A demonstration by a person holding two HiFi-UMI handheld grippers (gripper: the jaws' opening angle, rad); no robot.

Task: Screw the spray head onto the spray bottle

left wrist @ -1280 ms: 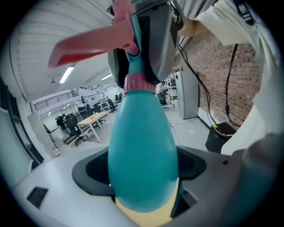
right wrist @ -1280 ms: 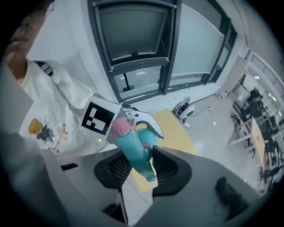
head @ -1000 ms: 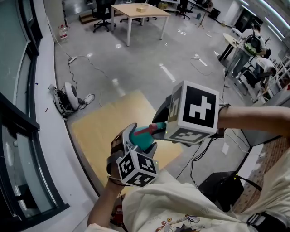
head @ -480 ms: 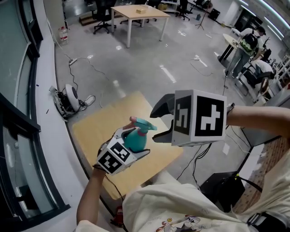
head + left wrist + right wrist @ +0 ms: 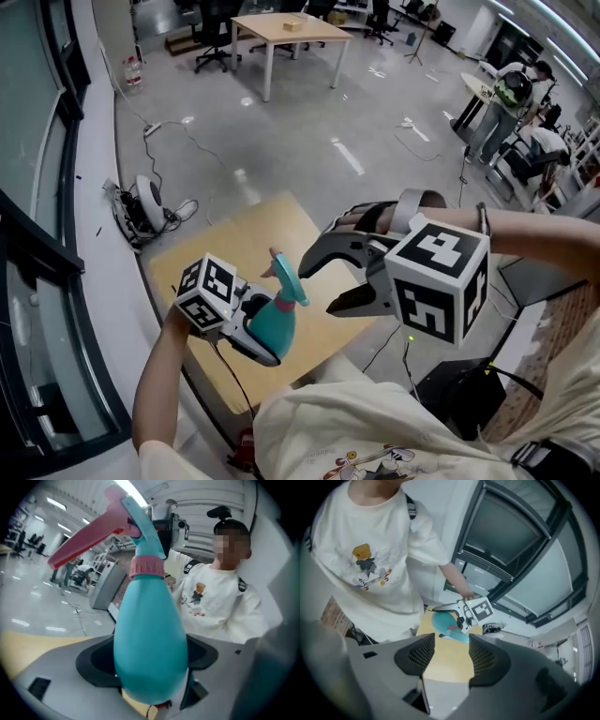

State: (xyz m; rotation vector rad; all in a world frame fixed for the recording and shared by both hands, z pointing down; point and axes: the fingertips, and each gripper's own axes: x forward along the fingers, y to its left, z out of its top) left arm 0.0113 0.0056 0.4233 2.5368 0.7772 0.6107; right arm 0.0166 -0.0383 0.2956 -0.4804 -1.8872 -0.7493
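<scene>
"Teal bottle (image 5: 275,330), up over the wood table (image 5: 211,251). Who has it in the head view?"

"The left gripper (image 5: 265,336). Its jaws are wide and press on the fat belly. The head (image 5: 287,279) sits on top, tipped toward the right gripper (image 5: 319,287)."

"Does the right one hold anything?"

"No. Its jaws have just been opening, and nothing is between them. It is near the head but not touching."

"And the left gripper view?"

"The bottle (image 5: 150,639) fills it, squeezed between both jaws. A pink ring (image 5: 146,567) joins the head to the neck. The pink trigger (image 5: 86,541) sticks out to the left."

"And the right gripper view?"

"Two dark pads (image 5: 421,656) with a gap, and only table (image 5: 445,663) behind. The bottle (image 5: 446,623) looks small, well apart from them."

"So which step is this?"

"I think the twisting step, at a pause. I can't tell if the ring is tight."

"What next?"

"Probably the right gripper must close on the ring or head and turn it, while the left stops the bottle from spinning."
</scene>
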